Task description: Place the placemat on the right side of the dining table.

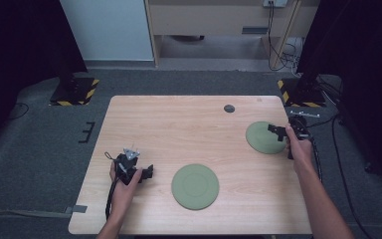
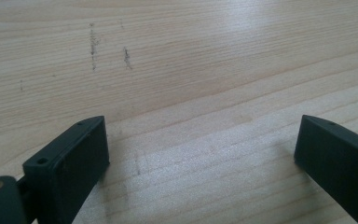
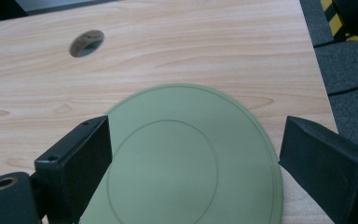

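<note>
Two spread right gripper (image 3: 196, 163) jaws straddle one green plate (image 3: 186, 154); left gripper (image 2: 200, 158) gapes.

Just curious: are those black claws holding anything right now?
No. Both are open and empty: the left gripper over bare table, the right gripper above a green plate.

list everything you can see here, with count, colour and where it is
plates: 2, olive green; one near the table's front middle, one at its right side under the right gripper's open jaws
table: 1, light wood, centre of the high view
cable hole: 1, dark, far middle of the table
stand bases: 2, black with yellow stripes, on the grey floor beyond the far-left and far-right corners
left gripper: black, open, over bare wood at front left
right gripper: black, open, over the right plate
hands: 2, left, right
</note>
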Demonstrator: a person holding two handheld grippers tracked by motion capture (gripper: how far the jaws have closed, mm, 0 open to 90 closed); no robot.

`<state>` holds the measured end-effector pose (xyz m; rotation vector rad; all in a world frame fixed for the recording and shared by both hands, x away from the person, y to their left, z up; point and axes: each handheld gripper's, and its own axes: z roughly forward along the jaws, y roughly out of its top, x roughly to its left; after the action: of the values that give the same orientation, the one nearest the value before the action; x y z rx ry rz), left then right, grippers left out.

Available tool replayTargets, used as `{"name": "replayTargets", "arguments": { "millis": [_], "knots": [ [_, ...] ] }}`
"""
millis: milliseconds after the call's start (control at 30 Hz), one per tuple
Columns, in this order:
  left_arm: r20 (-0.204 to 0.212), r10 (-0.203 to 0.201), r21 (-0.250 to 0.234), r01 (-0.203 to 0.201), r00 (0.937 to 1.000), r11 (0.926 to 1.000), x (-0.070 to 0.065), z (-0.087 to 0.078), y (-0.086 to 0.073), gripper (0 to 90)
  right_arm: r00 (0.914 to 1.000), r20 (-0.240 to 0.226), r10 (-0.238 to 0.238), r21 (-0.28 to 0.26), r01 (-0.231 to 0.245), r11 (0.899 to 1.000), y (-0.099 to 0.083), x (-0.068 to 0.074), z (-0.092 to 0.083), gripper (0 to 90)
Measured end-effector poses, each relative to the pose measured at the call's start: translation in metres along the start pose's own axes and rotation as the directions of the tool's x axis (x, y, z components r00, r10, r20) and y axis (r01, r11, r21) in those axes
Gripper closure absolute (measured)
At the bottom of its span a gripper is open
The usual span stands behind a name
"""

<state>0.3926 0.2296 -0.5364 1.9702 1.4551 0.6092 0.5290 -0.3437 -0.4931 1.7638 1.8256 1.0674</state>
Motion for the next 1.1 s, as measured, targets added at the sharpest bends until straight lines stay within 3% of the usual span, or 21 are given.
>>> {"name": "replayTargets", "arguments": {
  "millis": [233,1000,1100],
  "knots": [
    [0.003,0.003,0.001,-0.003,1.0000,1.0000,-0.001,0.000,0.000,2.5,0.9992,0.007,-0.039,-0.037,0.040,0.999,0.000,0.010,-0.011,8.5],
    [0.006,0.006,0.001,-0.006,1.0000,1.0000,-0.001,0.000,0.000,2.4,0.9967,-0.006,-0.081,-0.094,0.080,0.992,-0.004,0.019,-0.037,7.0],
    [0.006,0.006,0.001,-0.006,1.0000,1.0000,-0.001,0.000,0.000,2.4,0.9959,0.012,-0.090,-0.111,0.091,0.990,-0.004,0.022,-0.041,7.3]
  ]
}}
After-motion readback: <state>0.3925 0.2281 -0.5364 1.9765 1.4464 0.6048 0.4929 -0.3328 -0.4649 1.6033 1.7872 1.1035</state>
